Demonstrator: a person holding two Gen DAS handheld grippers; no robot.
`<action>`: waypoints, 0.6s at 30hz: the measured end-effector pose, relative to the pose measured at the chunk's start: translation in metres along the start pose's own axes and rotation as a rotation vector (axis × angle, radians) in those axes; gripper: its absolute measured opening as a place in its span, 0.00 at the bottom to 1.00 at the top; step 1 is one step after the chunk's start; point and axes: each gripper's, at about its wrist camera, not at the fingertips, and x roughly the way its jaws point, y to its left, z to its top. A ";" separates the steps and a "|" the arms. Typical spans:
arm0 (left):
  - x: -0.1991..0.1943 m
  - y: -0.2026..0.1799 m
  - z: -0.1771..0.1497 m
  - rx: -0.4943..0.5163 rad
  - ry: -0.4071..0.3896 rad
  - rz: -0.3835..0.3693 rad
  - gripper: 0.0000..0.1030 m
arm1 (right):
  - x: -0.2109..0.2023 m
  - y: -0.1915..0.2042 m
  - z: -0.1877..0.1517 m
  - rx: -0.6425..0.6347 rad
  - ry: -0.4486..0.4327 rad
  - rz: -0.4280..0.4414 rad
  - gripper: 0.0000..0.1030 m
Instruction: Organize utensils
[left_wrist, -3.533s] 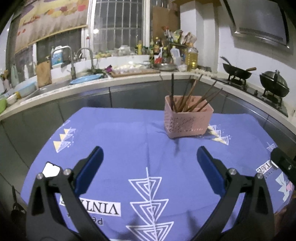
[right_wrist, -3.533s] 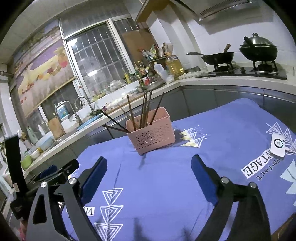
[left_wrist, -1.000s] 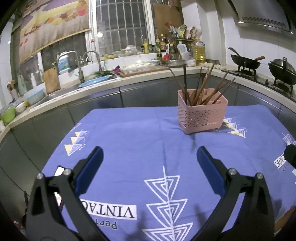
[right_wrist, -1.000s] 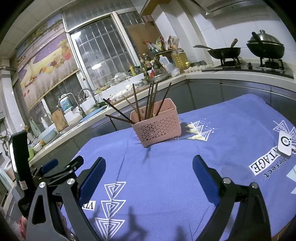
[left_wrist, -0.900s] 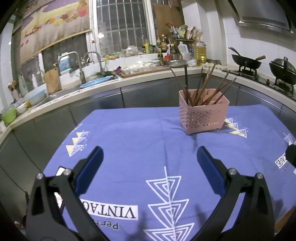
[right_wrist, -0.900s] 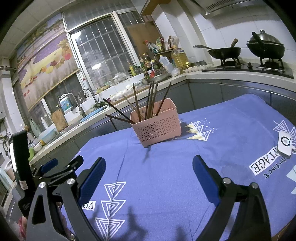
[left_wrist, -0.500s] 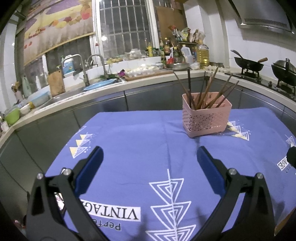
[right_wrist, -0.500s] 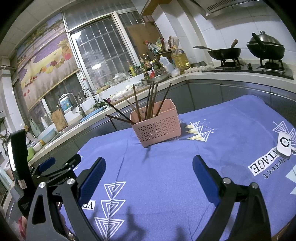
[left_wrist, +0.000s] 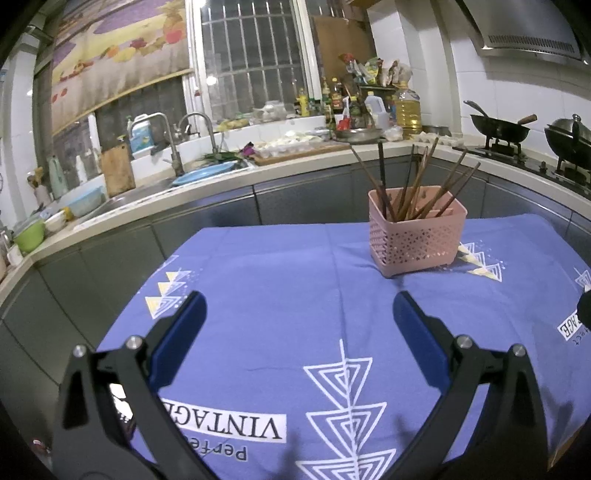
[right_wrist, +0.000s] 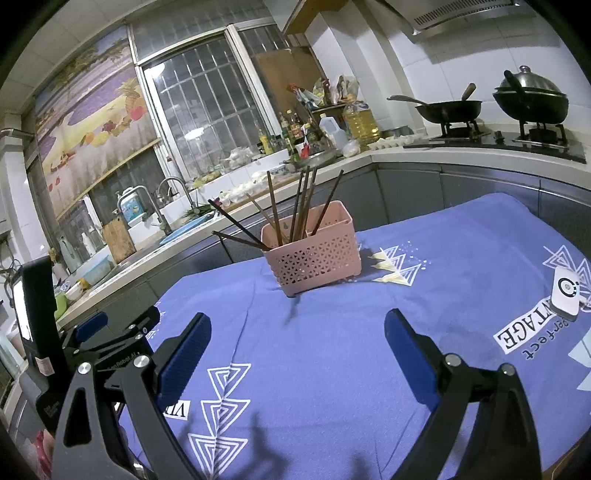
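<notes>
Chopsticks (left_wrist: 413, 184) in basket (left_wrist: 417, 240); both tongs wide open, empty.
We judge the sticks light, stiff, slick; pinch upper shafts with left gripper (left_wrist: 297, 314) or right gripper (right_wrist: 297, 336).

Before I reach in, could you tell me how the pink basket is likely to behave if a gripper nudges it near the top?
The pink basket looks like thin perforated plastic, so probably light and apt to slide on the blue cloth. The chopsticks stand well above its rim and lean outward, so a high push may tip it. They sit loose and would likely shift or rattle.
</notes>
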 end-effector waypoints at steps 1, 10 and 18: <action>0.000 0.000 0.000 -0.001 -0.001 0.002 0.94 | -0.001 0.000 0.000 -0.002 -0.001 0.001 0.91; -0.001 0.000 0.000 -0.001 0.001 0.001 0.94 | -0.003 0.000 0.004 -0.006 -0.009 0.002 0.91; -0.001 0.001 -0.003 -0.004 0.001 0.016 0.94 | -0.004 0.001 0.005 -0.006 -0.010 0.003 0.91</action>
